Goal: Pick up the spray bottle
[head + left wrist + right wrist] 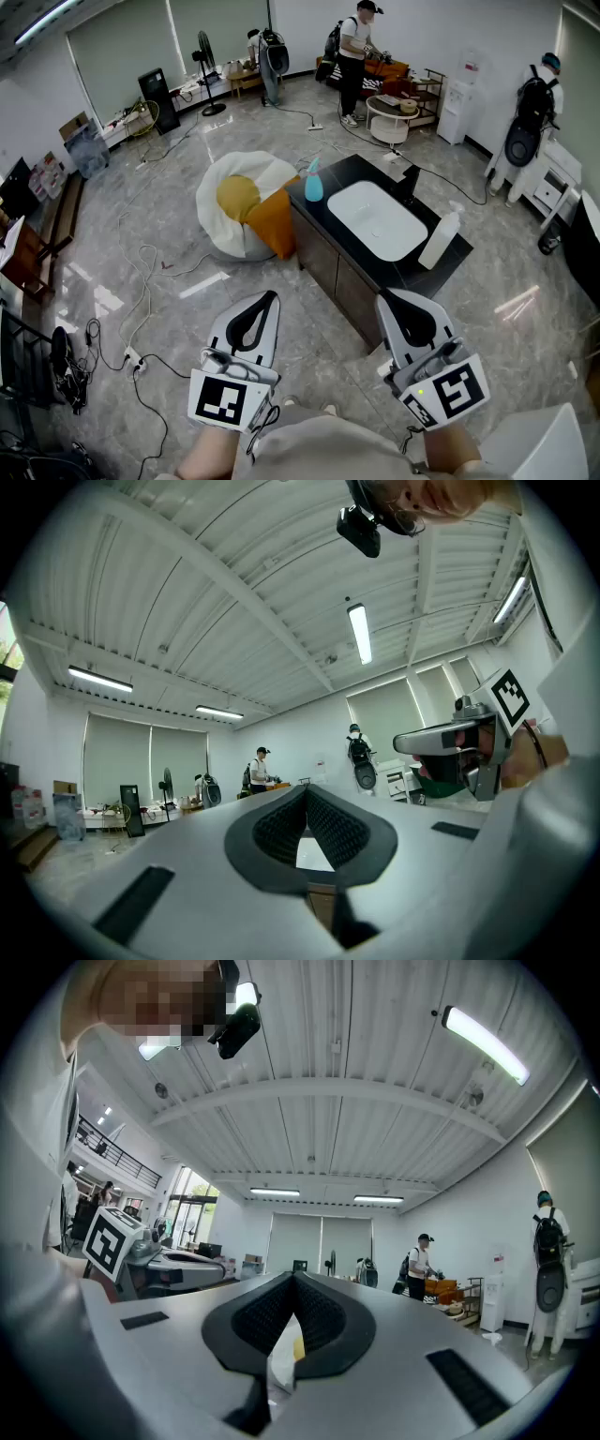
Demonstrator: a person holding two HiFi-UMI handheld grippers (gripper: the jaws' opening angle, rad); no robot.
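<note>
Left gripper (271,298) and right gripper (387,298) are held level, each with its fingers pressed together at the tips and nothing between them. Well beyond those fingertips, between the two, the blue spray bottle (313,183) stands upright, long axis vertical, on the black counter (352,172), just beside the white sink (375,220). Its nozzle's direction is too small to tell.

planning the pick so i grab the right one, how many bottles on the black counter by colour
blue spray bottle: 1
white bottle: 1
total: 2
</note>
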